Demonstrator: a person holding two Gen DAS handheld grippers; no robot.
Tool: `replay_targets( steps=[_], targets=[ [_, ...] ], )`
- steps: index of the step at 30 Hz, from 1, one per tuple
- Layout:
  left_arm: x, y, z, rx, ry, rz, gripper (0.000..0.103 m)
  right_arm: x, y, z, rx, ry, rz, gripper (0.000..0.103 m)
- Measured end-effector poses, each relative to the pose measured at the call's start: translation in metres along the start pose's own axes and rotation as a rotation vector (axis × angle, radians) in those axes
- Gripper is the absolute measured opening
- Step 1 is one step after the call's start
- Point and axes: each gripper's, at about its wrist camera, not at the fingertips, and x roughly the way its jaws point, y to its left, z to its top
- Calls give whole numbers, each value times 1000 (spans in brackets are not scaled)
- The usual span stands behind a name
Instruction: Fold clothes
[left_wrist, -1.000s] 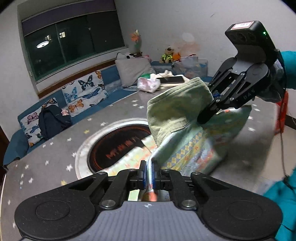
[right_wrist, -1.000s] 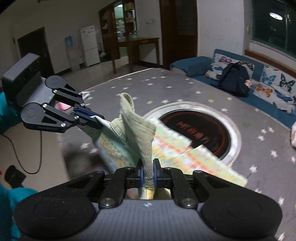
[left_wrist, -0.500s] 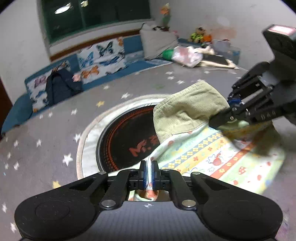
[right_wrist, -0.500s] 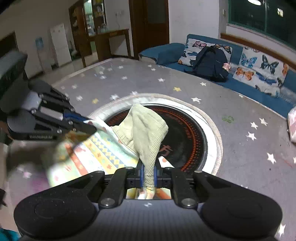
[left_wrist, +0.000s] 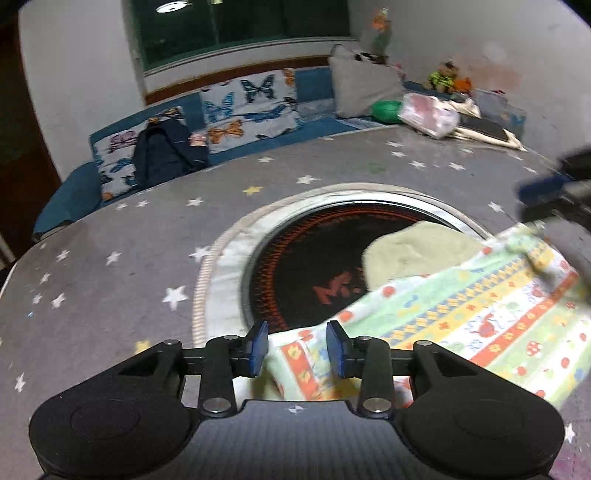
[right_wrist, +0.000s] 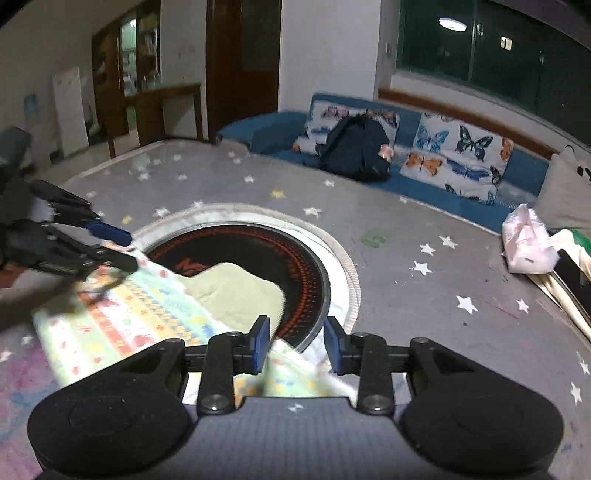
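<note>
Lowered onto the table (left_wrist: 110, 258), the garment (left_wrist: 461, 314) lies between both grippers' opening jaws; snagged cloth could undo the fold.

A dark backpack (right_wrist: 356, 147) leans on butterfly-print cushions (right_wrist: 458, 157) along a blue bench (right_wrist: 266, 134); a pink plastic bag (right_wrist: 528, 242) lies on the grey star-patterned mat (right_wrist: 406, 236)

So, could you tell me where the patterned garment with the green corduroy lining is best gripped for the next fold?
I'd grip the patterned garment with the green corduroy lining at its near corners. It lies flat on the grey star mat, so only the edge offers a pinch; come in low from the near side.
</note>
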Motion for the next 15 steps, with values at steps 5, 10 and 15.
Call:
replay_targets(
  steps=[5, 10, 15],
  targets=[
    [-7, 19, 2, -103, -16, 55, 37, -8, 11, -23, 27, 27, 41, 23],
    [-23, 21, 1, -139, -40, 56, 35, 9, -5, -41, 88, 70, -22, 17],
    [-42, 4, 0, -152, -68, -35, 35, 3, -11, -33, 129, 28, -43, 12]
  ],
)
